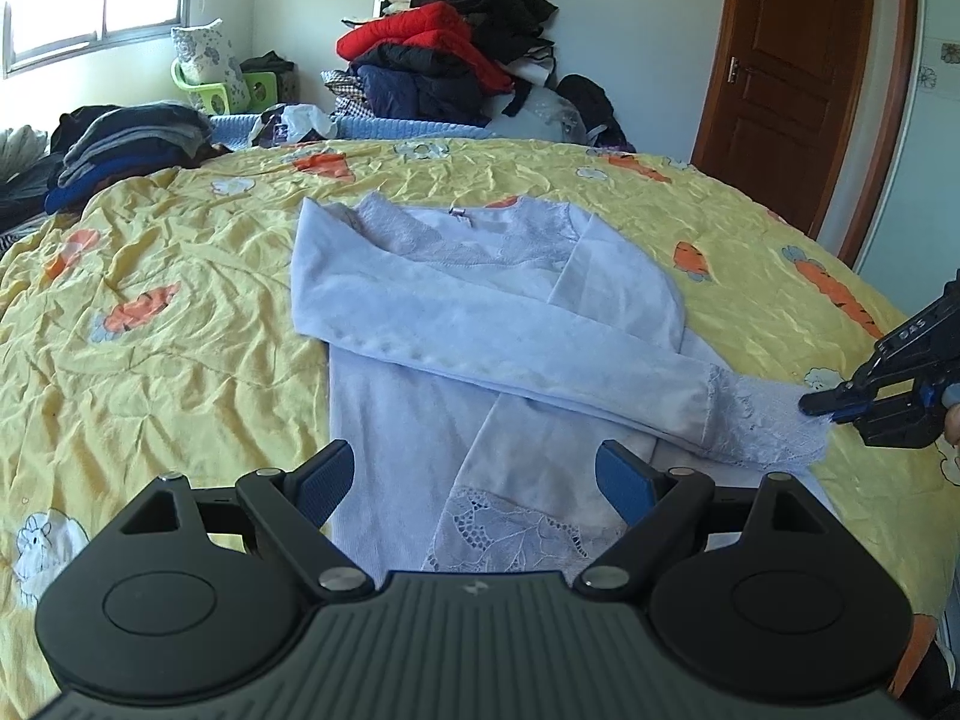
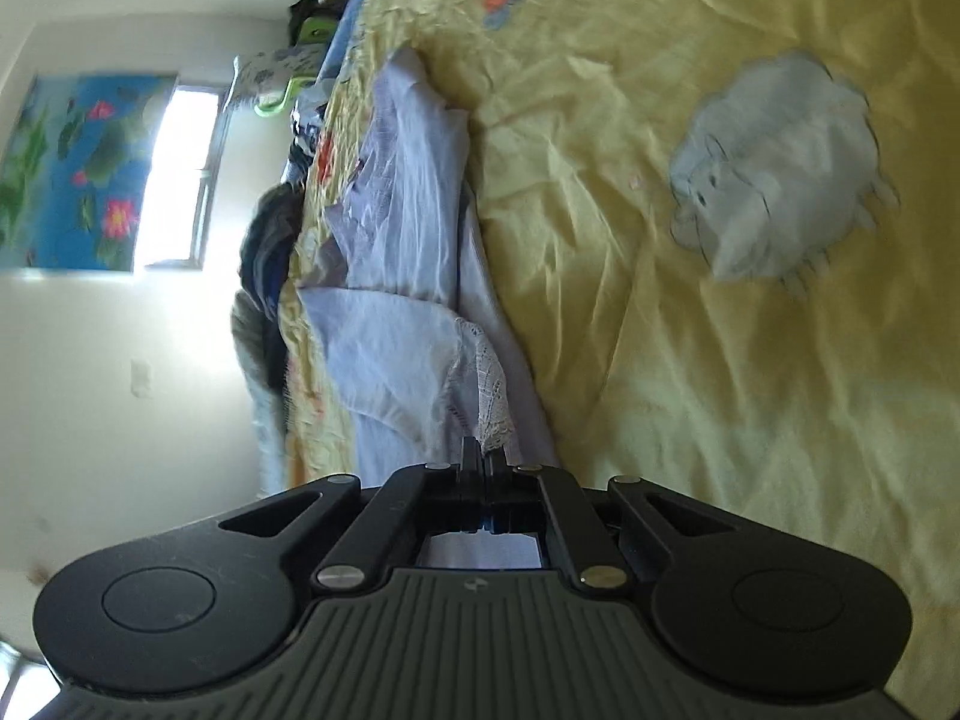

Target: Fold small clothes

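Observation:
A pale lavender long-sleeved top point(image 1: 468, 300) lies flat on the yellow carrot-print bedsheet point(image 1: 150, 330), neckline away from me. One sleeve is folded across its body toward the right, ending in a lace cuff point(image 1: 756, 420). My left gripper point(image 1: 474, 468) hovers open over the top's lower part and lace hem, with nothing between its fingers. My right gripper point(image 1: 810, 405) comes in from the right edge, lying on its side. In the right wrist view the right gripper point(image 2: 482, 450) is shut, and the lace cuff point(image 2: 489, 384) runs into its fingertips.
A tall heap of red, black and navy clothes point(image 1: 444, 54) rises behind the bed against the wall. Folded dark garments point(image 1: 126, 144) sit at the bed's far left. A green basket point(image 1: 222, 90) stands under the window. A brown door point(image 1: 786, 78) is at the right.

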A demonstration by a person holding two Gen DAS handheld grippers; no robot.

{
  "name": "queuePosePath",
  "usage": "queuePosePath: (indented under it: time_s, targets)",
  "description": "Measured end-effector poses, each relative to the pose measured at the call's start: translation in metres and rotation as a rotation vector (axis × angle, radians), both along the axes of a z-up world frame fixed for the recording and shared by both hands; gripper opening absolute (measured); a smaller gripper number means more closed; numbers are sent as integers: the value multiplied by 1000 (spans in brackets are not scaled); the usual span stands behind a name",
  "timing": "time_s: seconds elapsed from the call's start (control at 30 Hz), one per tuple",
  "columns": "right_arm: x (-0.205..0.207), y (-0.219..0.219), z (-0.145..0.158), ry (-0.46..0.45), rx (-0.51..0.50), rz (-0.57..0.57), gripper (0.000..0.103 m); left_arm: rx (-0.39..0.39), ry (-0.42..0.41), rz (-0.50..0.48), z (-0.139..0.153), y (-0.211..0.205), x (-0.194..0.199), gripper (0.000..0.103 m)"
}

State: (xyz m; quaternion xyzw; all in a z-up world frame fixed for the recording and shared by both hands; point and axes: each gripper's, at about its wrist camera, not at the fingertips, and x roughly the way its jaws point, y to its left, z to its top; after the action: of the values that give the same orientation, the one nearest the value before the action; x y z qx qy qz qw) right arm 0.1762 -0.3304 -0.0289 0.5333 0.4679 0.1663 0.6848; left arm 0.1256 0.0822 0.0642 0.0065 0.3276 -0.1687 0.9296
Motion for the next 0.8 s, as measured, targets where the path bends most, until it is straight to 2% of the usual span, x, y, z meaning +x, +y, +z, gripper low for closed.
queuePosePath:
  time_s: [0.07, 0.13, 0.2, 0.23, 0.27, 0.33, 0.37, 0.4, 0.43, 0.53, 0.67, 0.7, 0.8]
  targets:
    - [-4, 5, 11, -20, 99, -7, 7, -7, -6, -4, 2, 2, -2, 89]
    - [-8, 12, 26, -71, 258, -7, 7, -4, -13, -10, 3, 2, -4, 89]
    - [-12, 17, 37, -118, 324, -10, 7, 1, -11, -9, 3, 2, -3, 89]
    - [-14, 18, 33, -107, 318, -9, 6, 0, -9, -6, 2, 2, -3, 89]
    - [-15, 19, 19, -53, 275, -1, 6, -6, -8, -5, 2, 3, -3, 89]
    - [-15, 18, -11, 76, 70, 14, 8, -18, -6, -7, 1, 2, -2, 89]
    - [-16, 14, -28, 129, 11, 9, 7, -16, -5, -8, 0, 1, -2, 89]
    - [-18, 10, -36, 141, 46, -12, 9, -9, -6, -11, 1, -1, -3, 89]
    - [-22, 8, -35, 125, 69, -29, 10, -4, -9, -17, 2, -2, -5, 89]
    - [-24, 10, -6, 10, -51, -21, 12, -8, -18, -38, 2, -2, -9, 89]
    - [-21, 11, -1, 40, -89, 15, 37, -5, -4, -18, 0, -4, -5, 89]
    - [-23, 9, 1, 39, -101, 15, 40, -14, -7, -17, 1, -3, -6, 89]
    - [-36, 0, 4, 47, -104, 13, 41, -16, -23, -26, 4, -3, -10, 89]
